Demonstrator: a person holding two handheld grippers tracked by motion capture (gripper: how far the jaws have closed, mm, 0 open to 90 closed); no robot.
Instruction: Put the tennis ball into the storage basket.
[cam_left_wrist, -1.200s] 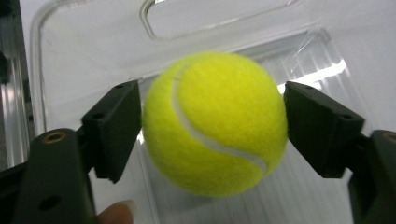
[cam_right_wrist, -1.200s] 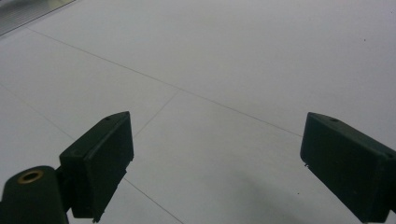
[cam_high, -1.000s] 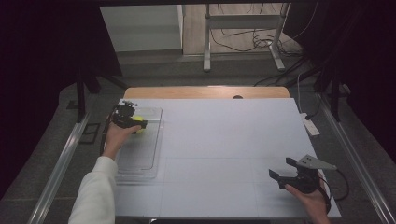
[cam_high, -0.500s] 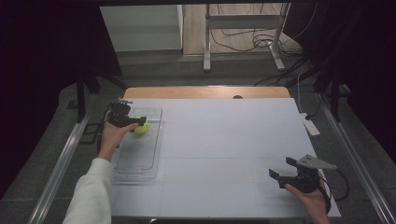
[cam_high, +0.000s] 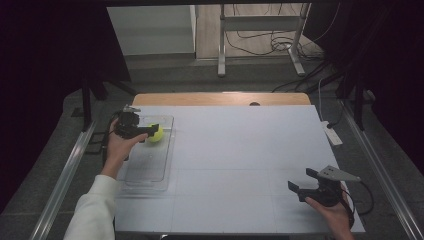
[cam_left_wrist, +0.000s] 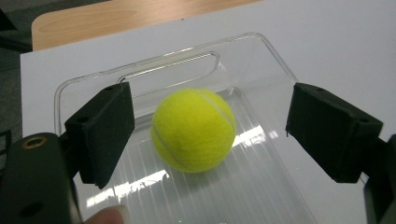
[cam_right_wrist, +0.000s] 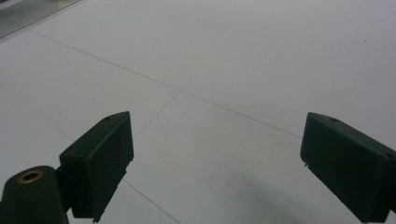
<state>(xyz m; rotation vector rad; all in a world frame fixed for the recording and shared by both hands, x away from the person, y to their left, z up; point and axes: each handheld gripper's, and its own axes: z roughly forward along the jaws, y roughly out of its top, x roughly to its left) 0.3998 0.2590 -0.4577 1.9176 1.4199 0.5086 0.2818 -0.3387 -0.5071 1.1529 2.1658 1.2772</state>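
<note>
The tennis ball (cam_left_wrist: 194, 129) lies in the far end of the clear tray (cam_left_wrist: 261, 51), between the spread jaws of the left gripper (cam_left_wrist: 205, 135), which have just opened and do not touch it. It looks light, springy and fuzzy, so it may roll; a grip across its middle seems safest. The right gripper (cam_right_wrist: 215, 158) is spread too, over the bare table (cam_right_wrist: 243, 56).

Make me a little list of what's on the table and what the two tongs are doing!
ball: yellow tennis ball, lying in the tray
tray: clear plastic tray, at the table's left side
left tongs: open, jaws either side of the ball without touching it; they have just been opening
right tongs: open, nothing between them, above the bare white table
</note>
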